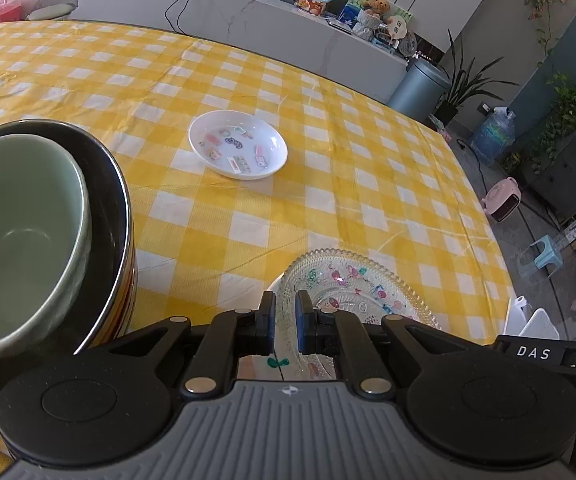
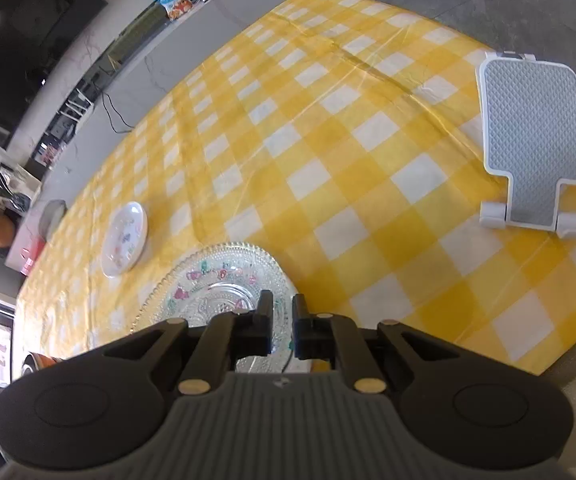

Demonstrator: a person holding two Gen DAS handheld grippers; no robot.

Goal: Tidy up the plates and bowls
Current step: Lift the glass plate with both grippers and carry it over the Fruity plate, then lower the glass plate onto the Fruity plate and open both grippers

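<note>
A clear glass plate (image 1: 362,288) with a scalloped rim and coloured drawings lies near the front edge of the yellow checked table (image 1: 328,184), on top of a white plate (image 1: 276,285) whose edge peeks out. My left gripper (image 1: 285,322) is shut on the glass plate's near left rim. In the right wrist view my right gripper (image 2: 282,320) is shut over the rim of the same glass plate (image 2: 215,280). A white dish (image 1: 237,144) with stickers sits alone mid-table and shows again as the white dish (image 2: 124,238). A green bowl (image 1: 19,240) is nested in a dark metal bowl (image 1: 113,200) at the left.
A white and grey phone stand (image 2: 532,140) stands on the table's right side. The right gripper's body marked DAS (image 1: 534,352) shows at the lower right of the left view. Beyond the table are a counter (image 1: 247,12), a bin (image 1: 420,84) and floor clutter.
</note>
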